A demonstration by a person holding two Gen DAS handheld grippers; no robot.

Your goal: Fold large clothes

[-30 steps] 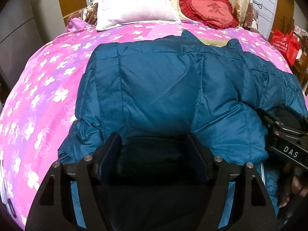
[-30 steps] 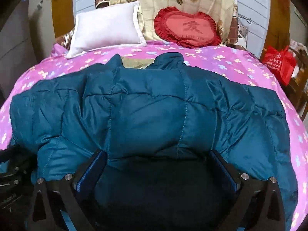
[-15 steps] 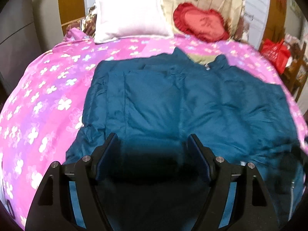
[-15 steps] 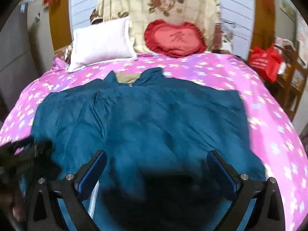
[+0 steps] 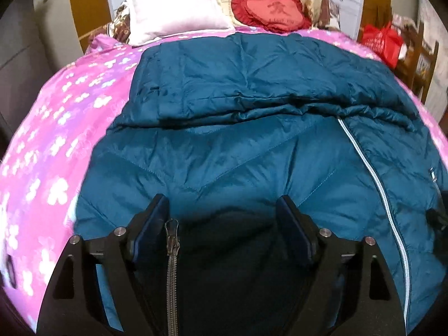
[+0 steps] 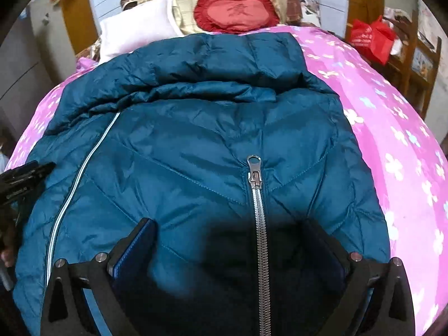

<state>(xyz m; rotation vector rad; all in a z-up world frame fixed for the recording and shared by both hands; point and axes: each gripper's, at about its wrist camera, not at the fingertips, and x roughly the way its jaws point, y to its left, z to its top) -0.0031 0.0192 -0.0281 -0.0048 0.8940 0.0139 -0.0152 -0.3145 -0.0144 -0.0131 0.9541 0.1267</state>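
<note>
Jacket [image 6: 196, 151] — teal, puffy, spread across the bed [image 5: 56, 140], hem folded toward the headboard edge | left gripper [image 5: 221, 210] just widened, empty | right gripper [image 6: 229, 240] open, empty | advice — flatten fold evenly.

Item count: one teal quilted jacket [image 5: 252, 145] is lying on one bed with a pink flowered cover [image 5: 56, 140]. Two metal zip sliders are showing, one per view [image 5: 171, 238] [image 6: 254, 173]. One white pillow [image 5: 176, 14], one red heart-shaped cushion [image 5: 271, 7] and one red bag [image 5: 382, 40] are sitting beyond. Two grippers [image 5: 222, 215] [image 6: 232, 240] are showing
</note>
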